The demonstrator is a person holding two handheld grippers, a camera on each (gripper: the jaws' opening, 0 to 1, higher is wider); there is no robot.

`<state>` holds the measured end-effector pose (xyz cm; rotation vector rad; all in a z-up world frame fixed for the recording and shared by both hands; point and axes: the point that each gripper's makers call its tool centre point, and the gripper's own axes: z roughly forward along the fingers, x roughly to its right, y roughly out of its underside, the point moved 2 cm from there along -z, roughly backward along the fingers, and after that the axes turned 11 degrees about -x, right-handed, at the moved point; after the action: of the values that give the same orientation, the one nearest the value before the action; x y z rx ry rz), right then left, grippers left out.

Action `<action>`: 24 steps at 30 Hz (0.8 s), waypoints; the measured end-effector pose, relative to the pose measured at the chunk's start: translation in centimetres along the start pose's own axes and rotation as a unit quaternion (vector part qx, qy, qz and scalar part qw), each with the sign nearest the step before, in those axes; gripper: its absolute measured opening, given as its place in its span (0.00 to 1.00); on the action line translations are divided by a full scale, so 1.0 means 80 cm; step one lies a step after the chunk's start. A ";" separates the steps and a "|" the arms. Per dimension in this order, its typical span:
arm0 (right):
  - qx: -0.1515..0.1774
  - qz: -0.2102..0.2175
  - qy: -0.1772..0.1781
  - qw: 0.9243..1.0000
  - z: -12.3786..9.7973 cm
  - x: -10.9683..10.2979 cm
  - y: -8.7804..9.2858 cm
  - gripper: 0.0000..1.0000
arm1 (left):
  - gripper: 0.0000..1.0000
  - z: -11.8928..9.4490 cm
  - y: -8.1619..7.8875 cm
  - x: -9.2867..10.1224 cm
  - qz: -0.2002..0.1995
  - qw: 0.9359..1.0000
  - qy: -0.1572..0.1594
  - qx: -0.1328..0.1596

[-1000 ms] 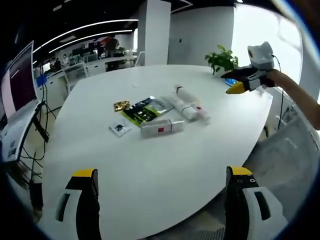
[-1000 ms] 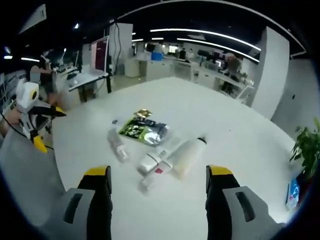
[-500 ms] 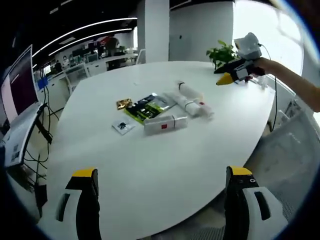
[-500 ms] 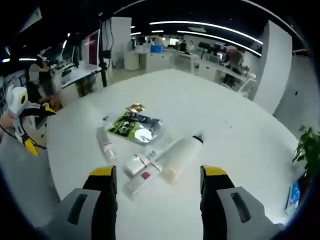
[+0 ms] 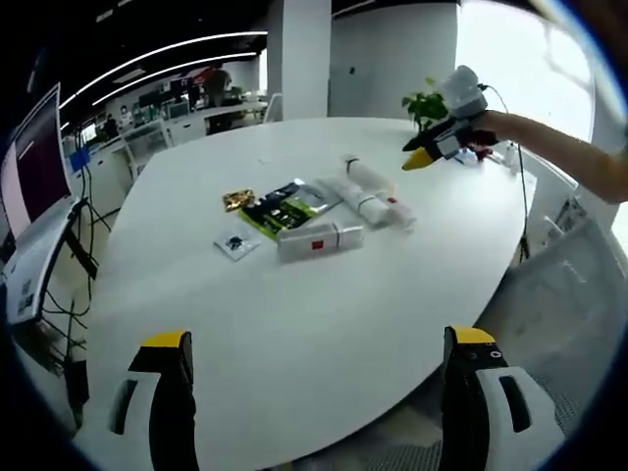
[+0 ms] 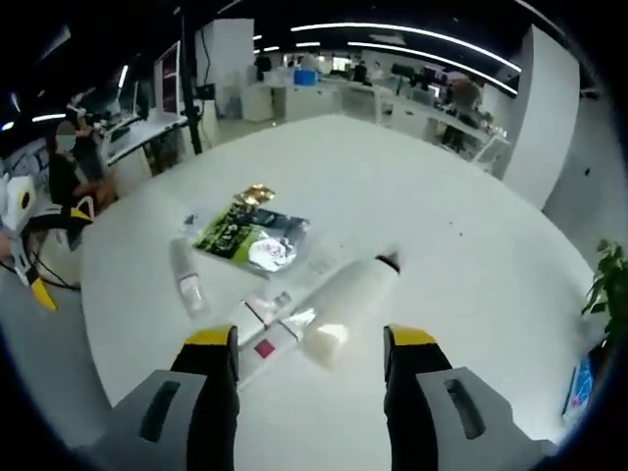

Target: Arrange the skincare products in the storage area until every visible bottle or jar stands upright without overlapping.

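1. Left gripper view: the left gripper (image 5: 314, 392) is held back at the bottom of the frame, jaws wide and empty. The products lie flat at centre on the white table (image 5: 294, 314), among them a tube (image 5: 320, 238). The right gripper (image 5: 439, 147) is seen at upper right, nearer the products than before.

2. Right gripper view: an approach is judged under way. The right gripper (image 6: 309, 388), jaws wide and empty, is closer than earlier to the lying white bottle (image 6: 348, 299), just above its jaws. Closing on the bottle and standing it up is called for next.

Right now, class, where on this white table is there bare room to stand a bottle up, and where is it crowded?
Bare: the wide stretch of white table between the left gripper and the white tube with a red label, and the far side beyond the green packet. Crowded: the middle, where tubes, large white bottle and packets lie touching.
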<state>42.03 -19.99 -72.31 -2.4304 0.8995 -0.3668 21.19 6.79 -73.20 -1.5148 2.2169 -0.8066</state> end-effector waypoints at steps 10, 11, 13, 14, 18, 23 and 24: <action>-0.009 0.035 -0.025 0.999 0.024 0.015 -0.015 0.58 | 0.99 0.002 0.001 0.003 -0.003 1.000 0.010 -0.002; -0.010 0.035 -0.024 0.999 0.027 0.018 -0.015 0.58 | 0.99 0.001 0.000 0.003 -0.004 1.000 0.011 0.001; -0.024 0.042 -0.018 0.999 0.037 0.027 -0.013 0.58 | 0.99 0.001 -0.001 0.003 -0.007 1.000 0.011 0.004; -0.031 0.043 -0.018 0.998 0.038 0.016 -0.010 0.58 | 0.99 0.001 -0.001 0.002 -0.008 1.000 0.010 0.003; -0.041 0.060 -0.026 0.997 0.056 0.022 -0.008 0.57 | 0.99 0.001 0.000 0.000 -0.007 1.000 0.006 0.001; -0.063 0.056 -0.024 0.996 0.072 0.022 -0.006 0.55 | 0.99 0.002 0.003 0.001 -0.009 1.000 0.009 -0.004; -0.064 0.057 -0.026 0.996 0.074 0.020 -0.006 0.54 | 0.99 0.003 0.004 0.001 -0.009 1.000 0.009 -0.005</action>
<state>45.93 -18.53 -76.84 -2.4773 1.0638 -0.2084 21.05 6.74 -73.56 -1.5402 2.2266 -0.8184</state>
